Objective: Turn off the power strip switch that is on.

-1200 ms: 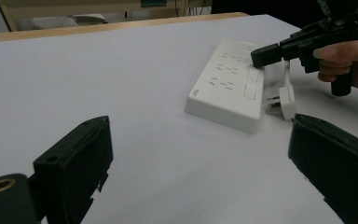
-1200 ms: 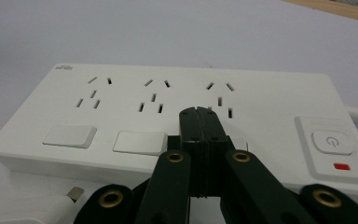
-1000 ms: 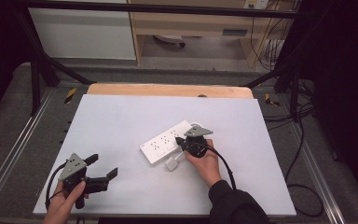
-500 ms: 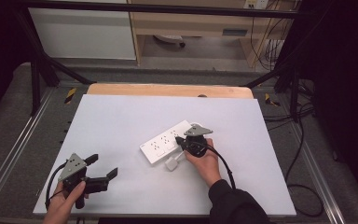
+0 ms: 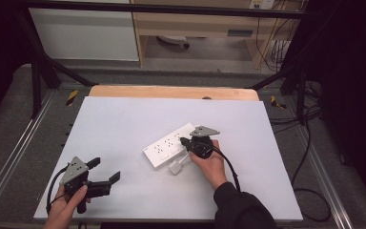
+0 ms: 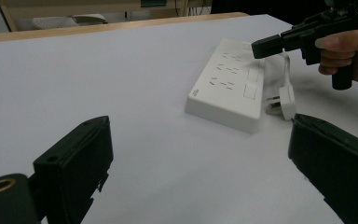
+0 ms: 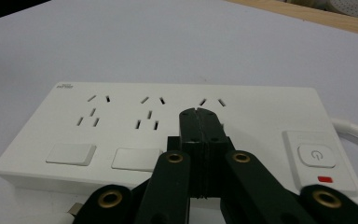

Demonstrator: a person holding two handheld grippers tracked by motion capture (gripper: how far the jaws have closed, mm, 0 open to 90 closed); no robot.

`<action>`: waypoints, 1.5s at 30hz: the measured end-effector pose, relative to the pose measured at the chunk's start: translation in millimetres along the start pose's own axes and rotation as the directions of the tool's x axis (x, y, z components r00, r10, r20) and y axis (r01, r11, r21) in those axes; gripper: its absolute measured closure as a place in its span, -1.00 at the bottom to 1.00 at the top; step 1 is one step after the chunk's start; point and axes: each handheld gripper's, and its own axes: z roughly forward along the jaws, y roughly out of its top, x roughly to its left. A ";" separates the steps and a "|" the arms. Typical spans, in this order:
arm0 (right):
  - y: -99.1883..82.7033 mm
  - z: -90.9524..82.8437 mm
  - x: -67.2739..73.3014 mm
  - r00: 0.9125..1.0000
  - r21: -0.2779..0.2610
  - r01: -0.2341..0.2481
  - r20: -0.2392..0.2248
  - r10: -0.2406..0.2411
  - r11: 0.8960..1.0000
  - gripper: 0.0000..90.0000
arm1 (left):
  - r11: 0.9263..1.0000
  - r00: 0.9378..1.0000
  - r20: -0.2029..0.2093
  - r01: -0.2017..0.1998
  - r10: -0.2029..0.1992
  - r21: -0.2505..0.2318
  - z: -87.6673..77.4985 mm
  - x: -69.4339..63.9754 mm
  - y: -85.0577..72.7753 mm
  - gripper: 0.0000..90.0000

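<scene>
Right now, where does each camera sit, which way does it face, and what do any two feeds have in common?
High view: above the person's side, looking forward and down on the white table; both hands show, left gripper open, right gripper over the power strip.
Left gripper view: low over the table, looking along its open jaws toward the power strip, its plug and the right gripper.
Right gripper view: close above the strip, along its shut jaws; power button at right.
Shared: all three show the power strip.

one power strip (image 5: 170, 144), one plug (image 5: 175, 167), two claws
</scene>
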 end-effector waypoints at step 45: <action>24.9 -49.6 -24.8 0.991 -0.069 -0.089 0.096 0.095 0.994 -0.89 | 1.000 1.000 -0.014 0.003 -0.003 -0.001 -0.4 1.3 -0.2 -0.88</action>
